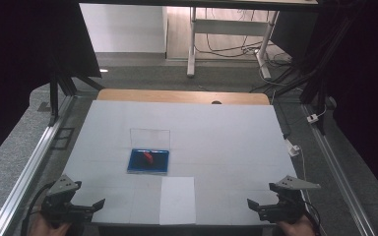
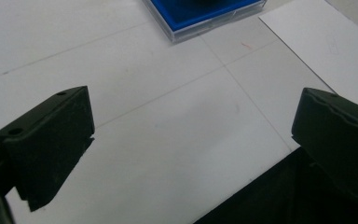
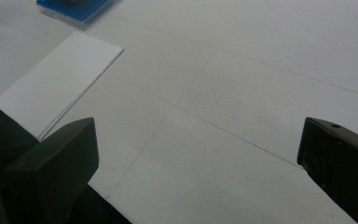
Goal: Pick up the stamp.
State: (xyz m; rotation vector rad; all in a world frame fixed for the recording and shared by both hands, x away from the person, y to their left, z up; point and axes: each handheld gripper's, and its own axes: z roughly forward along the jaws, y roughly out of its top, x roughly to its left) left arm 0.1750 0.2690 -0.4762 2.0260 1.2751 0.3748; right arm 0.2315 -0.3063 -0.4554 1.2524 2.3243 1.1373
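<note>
A blue tray in a clear case (image 1: 147,161) lies at the middle of the white table (image 1: 216,132), its clear lid standing up behind it. A small red object (image 1: 148,157) rests on the blue base. A white sheet of paper (image 1: 177,199) lies at the front edge, just right of the case. My left gripper (image 1: 97,204) is at the front left corner, open and holding nothing. My right gripper (image 1: 252,204) is at the front right, open and holding nothing too. The case's corner (image 2: 205,16) and the paper (image 2: 321,42) appear ahead in the left gripper view, and the paper (image 3: 56,88) and case (image 3: 72,9) in the right gripper view.
A wooden strip (image 1: 182,96) borders the table's far edge. Metal rails (image 1: 29,162) run along both sides. A white plug and cable (image 1: 293,147) lie at the right edge. Beyond the table stand a desk frame (image 1: 226,34) and loose cables on the floor.
</note>
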